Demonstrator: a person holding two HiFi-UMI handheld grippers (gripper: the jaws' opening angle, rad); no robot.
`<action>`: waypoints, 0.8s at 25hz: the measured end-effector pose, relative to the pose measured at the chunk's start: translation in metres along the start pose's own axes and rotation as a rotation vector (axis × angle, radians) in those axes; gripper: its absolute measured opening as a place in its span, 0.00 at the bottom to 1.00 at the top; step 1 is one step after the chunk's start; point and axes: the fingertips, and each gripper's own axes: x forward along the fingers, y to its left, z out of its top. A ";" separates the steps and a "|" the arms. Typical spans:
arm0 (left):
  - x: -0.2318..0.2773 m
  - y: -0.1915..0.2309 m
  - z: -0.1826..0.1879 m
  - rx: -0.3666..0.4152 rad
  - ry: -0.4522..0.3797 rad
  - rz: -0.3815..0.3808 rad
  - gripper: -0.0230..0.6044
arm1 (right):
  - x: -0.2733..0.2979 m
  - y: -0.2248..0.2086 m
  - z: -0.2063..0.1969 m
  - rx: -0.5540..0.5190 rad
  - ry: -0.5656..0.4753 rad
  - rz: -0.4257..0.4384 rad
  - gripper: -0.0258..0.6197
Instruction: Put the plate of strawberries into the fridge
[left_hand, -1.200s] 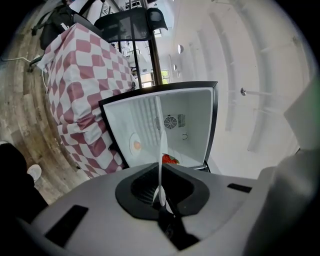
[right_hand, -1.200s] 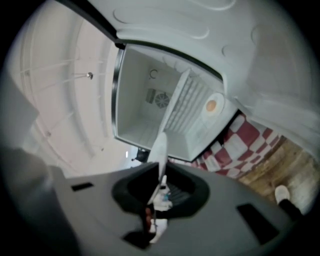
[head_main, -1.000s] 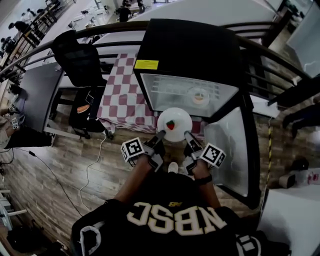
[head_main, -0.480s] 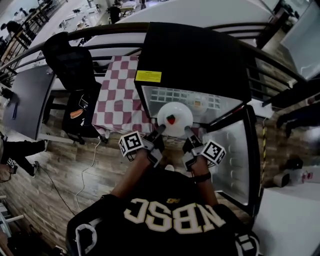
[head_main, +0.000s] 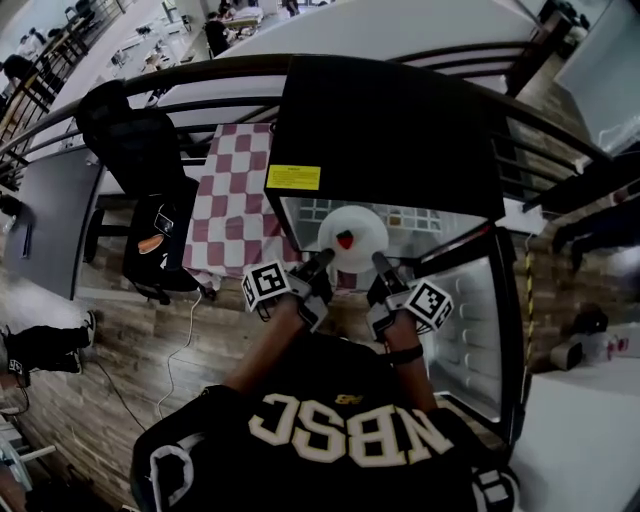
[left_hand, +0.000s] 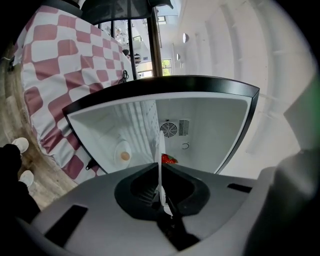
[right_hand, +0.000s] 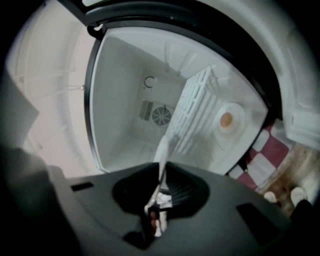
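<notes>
Your left gripper and right gripper each pinch the plate by its rim, now further forward in the fridge mouth, seemingly above the wire shelf.

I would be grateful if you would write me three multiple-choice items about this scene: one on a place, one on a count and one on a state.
1. Where is the plate?
A. on top of the fridge
B. at the fridge's opening, held up by its rim
C. behind the fridge

2. How many strawberries show on the plate?
A. one
B. three
C. none

3. How is the fridge door?
A. shut
B. open
C. taken off

Answers:
1 B: the left gripper and the right gripper each pinch its edge before the white interior.
2 A: a single red strawberry lies on it.
3 B: it swings out at the right.
</notes>
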 end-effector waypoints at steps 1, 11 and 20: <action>0.003 0.000 0.002 0.000 0.004 0.000 0.08 | 0.002 -0.001 0.002 -0.002 -0.004 -0.003 0.12; 0.030 0.003 0.014 0.005 0.036 0.028 0.08 | 0.016 -0.010 0.022 0.014 -0.029 -0.046 0.12; 0.041 0.011 0.023 -0.009 0.052 0.036 0.08 | 0.028 -0.016 0.028 0.024 -0.040 -0.055 0.12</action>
